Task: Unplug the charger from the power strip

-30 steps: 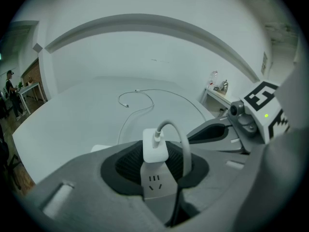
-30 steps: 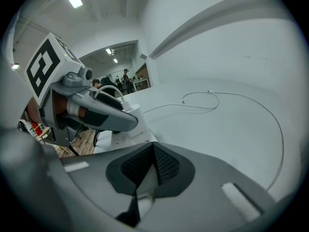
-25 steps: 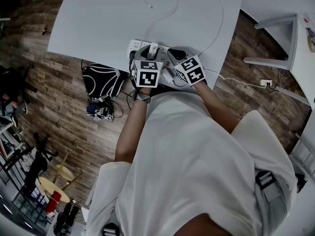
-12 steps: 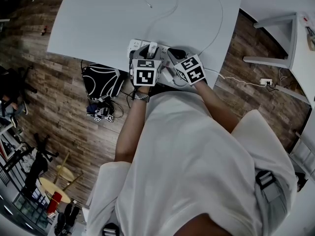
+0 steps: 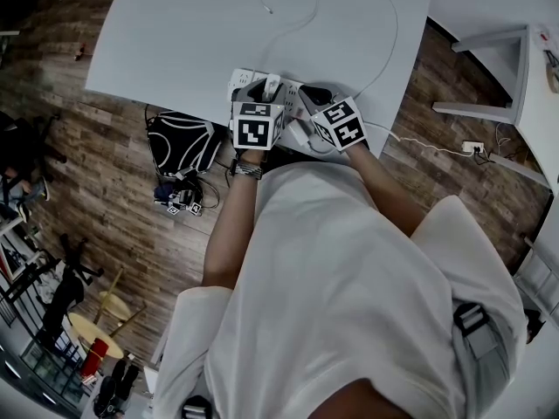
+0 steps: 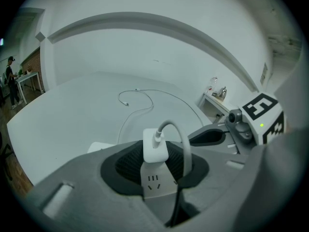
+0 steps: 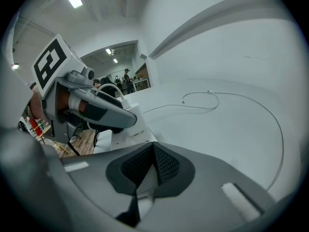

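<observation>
A white charger [image 6: 155, 146] stands plugged into the white power strip [image 6: 153, 183] at the near edge of the white table [image 5: 175, 33]. Its white cable [image 6: 140, 103] loops off across the tabletop. My left gripper [image 6: 155, 159] is shut on the charger, one black pad on each side of it. In the head view the charger [image 5: 272, 85] shows just beyond the left marker cube. My right gripper [image 7: 153, 162] is shut, its pads meeting in a V over the strip [image 7: 116, 137] with nothing between them. It sits right beside the left gripper [image 7: 96, 111].
A black bag [image 5: 182, 144] lies on the wooden floor under the table's near edge. The strip's own cord [image 5: 410, 142] runs right to a floor socket [image 5: 472, 147]. A white shelf unit [image 5: 498, 68] stands at the right. People stand far off in the room.
The left gripper has rolled a little about its own axis, so its marker cube shows a different face. Both hands stay in place on the strip.
</observation>
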### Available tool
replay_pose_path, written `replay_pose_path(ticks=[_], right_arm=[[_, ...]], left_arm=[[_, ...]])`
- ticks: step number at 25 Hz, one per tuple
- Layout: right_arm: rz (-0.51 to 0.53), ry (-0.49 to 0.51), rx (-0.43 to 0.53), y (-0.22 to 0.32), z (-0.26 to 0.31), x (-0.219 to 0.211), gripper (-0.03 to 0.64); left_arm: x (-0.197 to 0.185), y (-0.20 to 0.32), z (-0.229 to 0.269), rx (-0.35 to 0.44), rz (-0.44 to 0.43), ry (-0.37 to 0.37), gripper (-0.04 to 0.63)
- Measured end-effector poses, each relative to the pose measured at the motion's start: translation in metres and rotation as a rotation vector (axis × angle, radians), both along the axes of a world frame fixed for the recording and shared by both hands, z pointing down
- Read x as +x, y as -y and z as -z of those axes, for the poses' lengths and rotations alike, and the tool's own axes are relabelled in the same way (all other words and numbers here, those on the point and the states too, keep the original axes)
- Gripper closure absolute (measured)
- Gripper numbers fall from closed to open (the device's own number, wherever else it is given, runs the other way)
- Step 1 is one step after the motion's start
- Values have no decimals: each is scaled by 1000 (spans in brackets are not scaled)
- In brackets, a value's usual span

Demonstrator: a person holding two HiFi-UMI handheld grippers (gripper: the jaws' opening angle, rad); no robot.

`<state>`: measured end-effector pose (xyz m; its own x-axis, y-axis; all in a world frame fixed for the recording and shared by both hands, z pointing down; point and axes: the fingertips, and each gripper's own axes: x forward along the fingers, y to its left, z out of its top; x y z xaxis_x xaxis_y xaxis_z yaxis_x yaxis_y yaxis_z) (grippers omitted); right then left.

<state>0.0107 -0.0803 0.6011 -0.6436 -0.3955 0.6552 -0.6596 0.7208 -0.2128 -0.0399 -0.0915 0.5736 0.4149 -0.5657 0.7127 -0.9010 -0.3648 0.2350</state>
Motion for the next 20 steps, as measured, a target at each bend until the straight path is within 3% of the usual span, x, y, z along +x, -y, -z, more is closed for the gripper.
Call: replay_pose_path(ticks=[12, 20], right_arm=[[1, 9, -4, 0, 0, 0, 615], [0, 0, -1, 0, 0, 0, 615]], left_arm=[[0, 0, 0, -19, -3, -26, 451], [1, 1, 0, 3, -6, 24, 453]])
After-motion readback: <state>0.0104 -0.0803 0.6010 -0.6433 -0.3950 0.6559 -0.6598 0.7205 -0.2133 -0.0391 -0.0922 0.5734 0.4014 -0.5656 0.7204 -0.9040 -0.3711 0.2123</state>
